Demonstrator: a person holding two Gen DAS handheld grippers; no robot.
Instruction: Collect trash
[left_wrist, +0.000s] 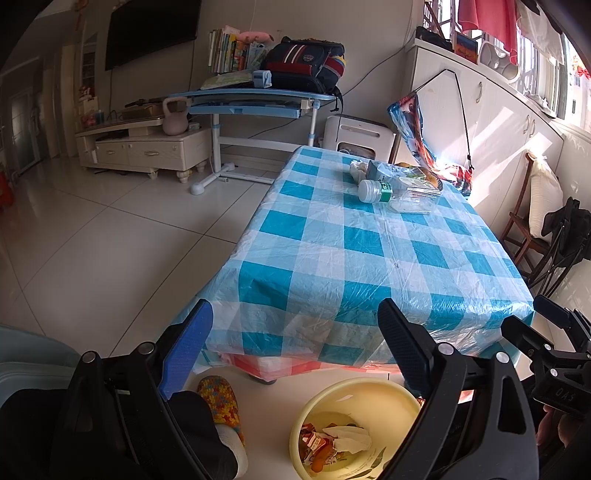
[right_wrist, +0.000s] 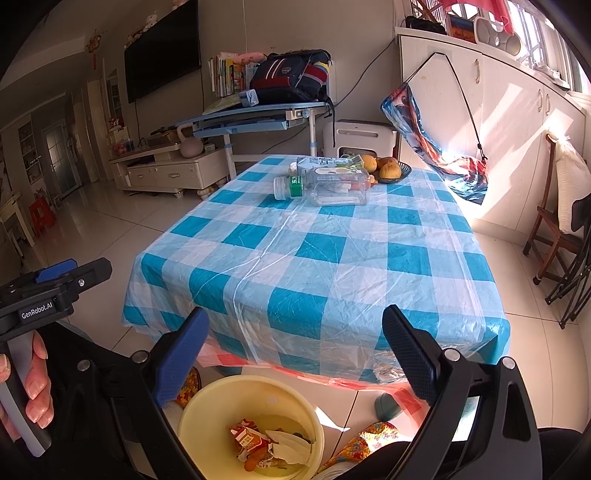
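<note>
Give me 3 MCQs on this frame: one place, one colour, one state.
1. Where does the yellow bin stand?
A. on the table
B. on the floor at the table's near edge
C. on the wooden chair

2. What colours is the tablecloth?
A. red and black
B. plain green
C. blue and white checks

3. How is the clear plastic bottle placed?
A. lying on its side
B. standing upright
C. inside the bin

Key: 1 B, the bin sits on floor tiles below the table edge. 2 C, the checks show in both views. 3 A, its white cap points sideways. The left gripper and right gripper are both open and empty.
</note>
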